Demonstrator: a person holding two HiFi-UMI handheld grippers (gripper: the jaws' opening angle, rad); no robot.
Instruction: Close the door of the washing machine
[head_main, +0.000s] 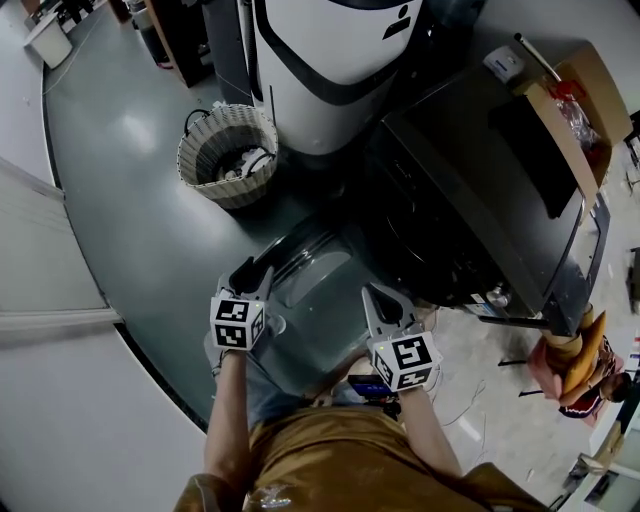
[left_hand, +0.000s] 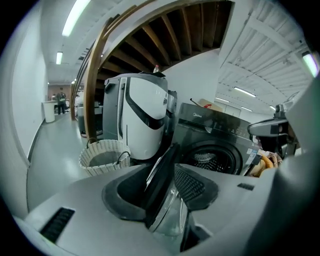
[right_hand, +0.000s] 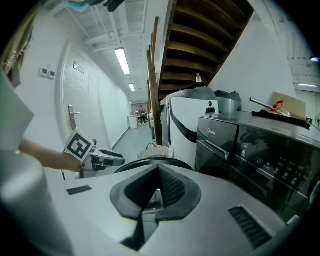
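Washing machine door (head_main: 318, 272) stands swung open off the dark washing machine (head_main: 480, 190), its glass dim and hard to read. Wicker basket (head_main: 228, 158) holds pale items too small to identify. Left gripper (head_main: 254, 276), tilted down, has jaws spread astride the door's edge, not pressing it; right gripper (head_main: 374, 294) jaws are clenched, empty

The washing machine (head_main: 480, 190) was black, the woven basket (head_main: 236, 188) whitish, and the tall appliance (head_main: 320, 50) white with black bands.
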